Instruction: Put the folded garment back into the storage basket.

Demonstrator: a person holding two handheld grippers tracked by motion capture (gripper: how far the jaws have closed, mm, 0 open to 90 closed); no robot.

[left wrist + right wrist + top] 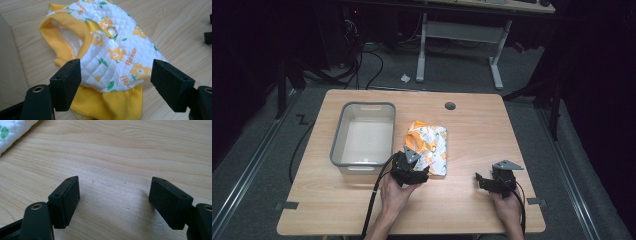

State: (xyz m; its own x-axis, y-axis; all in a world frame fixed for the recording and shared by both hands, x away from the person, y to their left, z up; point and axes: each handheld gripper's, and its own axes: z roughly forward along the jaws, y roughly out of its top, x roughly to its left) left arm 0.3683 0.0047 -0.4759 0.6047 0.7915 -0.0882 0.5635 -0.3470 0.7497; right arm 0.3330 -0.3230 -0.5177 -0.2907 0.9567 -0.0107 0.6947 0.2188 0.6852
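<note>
The left hand-held gripper (411,169) stood at the near end of the garment (428,147), jaws spread wide and empty, one on either side of the hem. In the left gripper view the garment (110,50) lay directly ahead of the jaws, its yellow ruffled hem nearest and its ribbed yellow collar farthest. The long axis therefore ran away from the left hand-held gripper, roughly in line with its reach. Whether the jaws touched the cloth could not be determined.

The right hand-held gripper (498,181) was held well apart to the right over bare desk (472,125), jaws likewise wide open and empty. The left was clearly the nearer one for a grasp.

The garment was a small quilted vest, white with orange flowers and green leaves, soft and padded. A metal ring (111,31) sat on a yellow strap at its back. A grey plastic bin (363,135), rectangular with rounded corners, stood just beside the garment on the left.
</note>
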